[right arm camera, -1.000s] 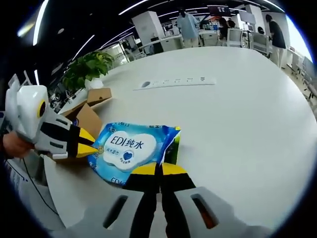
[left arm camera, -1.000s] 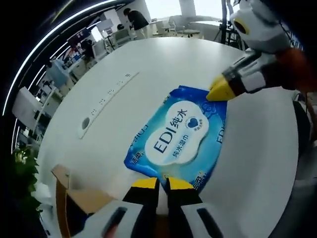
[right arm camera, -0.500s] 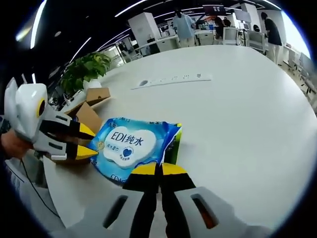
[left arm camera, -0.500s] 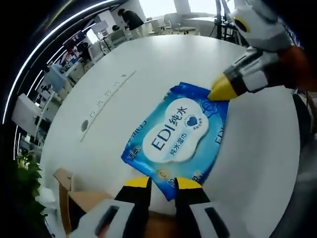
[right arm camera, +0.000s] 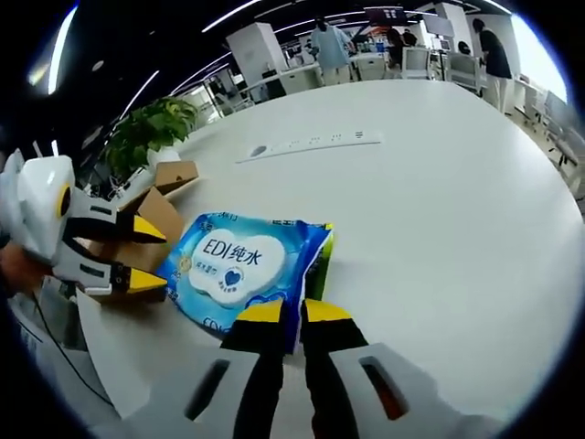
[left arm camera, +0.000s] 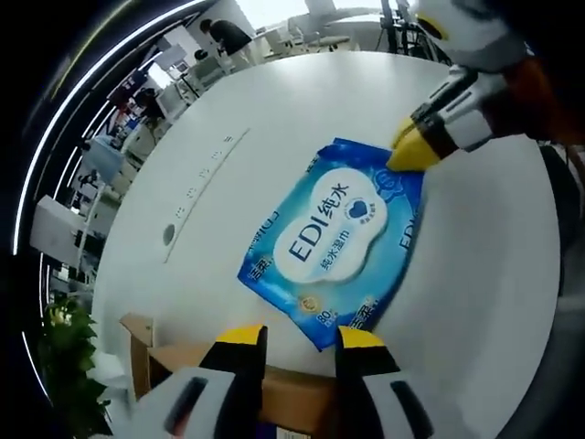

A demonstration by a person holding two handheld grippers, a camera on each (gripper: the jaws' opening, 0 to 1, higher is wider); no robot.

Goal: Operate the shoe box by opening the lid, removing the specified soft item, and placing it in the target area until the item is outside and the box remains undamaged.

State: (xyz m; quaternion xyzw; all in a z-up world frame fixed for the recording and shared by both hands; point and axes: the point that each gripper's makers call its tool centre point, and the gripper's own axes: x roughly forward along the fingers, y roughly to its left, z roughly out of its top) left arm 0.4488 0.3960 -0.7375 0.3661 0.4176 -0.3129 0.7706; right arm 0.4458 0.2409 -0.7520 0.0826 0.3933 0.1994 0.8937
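the blue wet-wipe pack (left arm camera: 334,242) lies flat on the white round table (left arm camera: 274,119), label up, outside the cardboard shoe box (right arm camera: 151,219), which sits just beside the pack's end nearest the left gripper. so the item looks already out and set down, and the box shows no damage that i can make out.

the left gripper (left arm camera: 297,337) hangs just off that end of the pack, jaws parted and empty, with the box rim beneath them. the right gripper (right arm camera: 292,312) is at the pack's opposite end; its jaws stand slightly apart with the pack's edge between them, but i cannot tell whether they pinch it.

judging by looks, the pack is soft, light, squashy, with slick plastic film. the flat sealed end seams are the best hold; the middle would bulge and slip.
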